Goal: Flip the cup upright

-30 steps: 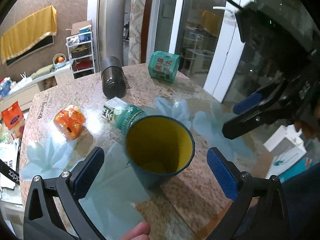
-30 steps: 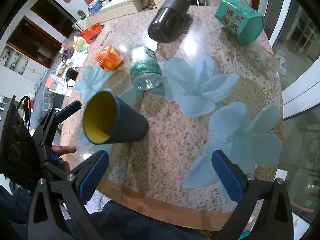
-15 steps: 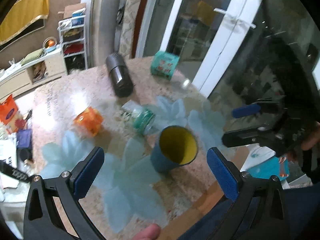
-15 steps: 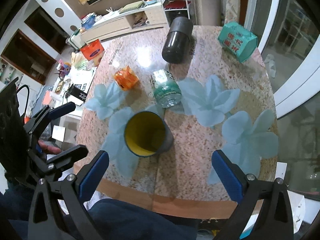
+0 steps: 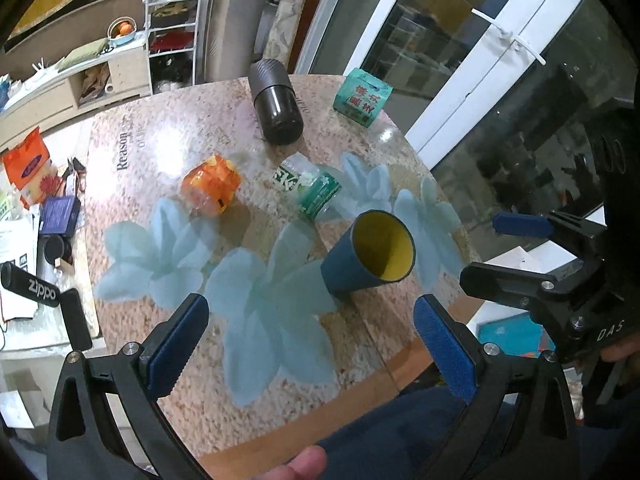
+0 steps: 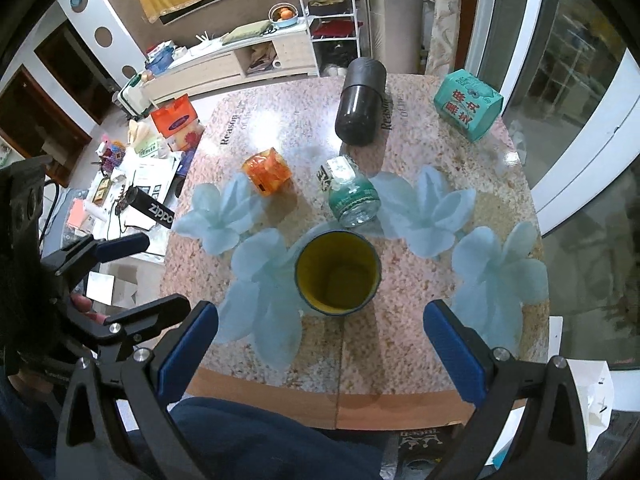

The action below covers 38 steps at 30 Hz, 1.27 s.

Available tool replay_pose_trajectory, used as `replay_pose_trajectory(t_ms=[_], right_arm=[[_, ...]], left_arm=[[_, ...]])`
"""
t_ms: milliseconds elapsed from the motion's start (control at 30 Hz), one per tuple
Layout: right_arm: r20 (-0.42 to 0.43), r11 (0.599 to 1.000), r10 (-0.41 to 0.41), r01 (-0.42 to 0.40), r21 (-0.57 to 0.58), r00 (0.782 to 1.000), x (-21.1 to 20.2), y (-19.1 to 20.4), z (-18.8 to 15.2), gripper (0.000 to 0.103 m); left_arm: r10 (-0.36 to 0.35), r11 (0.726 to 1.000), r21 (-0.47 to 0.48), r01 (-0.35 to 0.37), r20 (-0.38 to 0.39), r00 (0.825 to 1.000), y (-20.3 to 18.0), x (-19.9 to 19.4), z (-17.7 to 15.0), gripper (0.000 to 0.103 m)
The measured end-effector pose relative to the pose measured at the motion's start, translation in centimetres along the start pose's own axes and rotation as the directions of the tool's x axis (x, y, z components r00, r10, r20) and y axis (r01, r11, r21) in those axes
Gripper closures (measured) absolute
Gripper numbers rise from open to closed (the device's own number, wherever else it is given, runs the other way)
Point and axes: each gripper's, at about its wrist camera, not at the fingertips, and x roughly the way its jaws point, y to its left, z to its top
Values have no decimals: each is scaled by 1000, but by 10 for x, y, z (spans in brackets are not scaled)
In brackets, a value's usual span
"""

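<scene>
The cup (image 6: 337, 273) is dark blue outside and yellow inside. It stands upright, mouth up, near the front of the table (image 6: 404, 364). It also shows in the left wrist view (image 5: 370, 258). My left gripper (image 5: 310, 344) is open and empty, held above and in front of the cup. It also shows at the left of the right wrist view (image 6: 134, 276). My right gripper (image 6: 320, 350) is open and empty, above the table's front edge, short of the cup. It also shows at the right of the left wrist view (image 5: 508, 252).
Behind the cup lie a green-labelled bottle (image 6: 351, 194), an orange packet (image 6: 267, 171), a dark cylinder (image 6: 360, 102) and a teal box (image 6: 468, 105). A cluttered low surface (image 6: 132, 184) sits to the left. Glass doors (image 6: 560, 80) stand to the right.
The cup went from leaning to standing upright. Both grippers have pulled back and up from the table, so it looks smaller. Both stay open.
</scene>
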Motion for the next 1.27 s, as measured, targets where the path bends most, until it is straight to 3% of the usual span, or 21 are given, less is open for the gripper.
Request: replay_pose_trajectory(t_ms=[500,1267], right_arm=[[20,1000,-26,27,-7,999,-4,8,-2,0],[22,1000,-4,4,6,1000,-7,2,-6,0]], left_arm=[[25,1000,-15,-25,-1,1000,1,1,3,0],[24,1000,8,-24,-34,999,-13,10,3,0]])
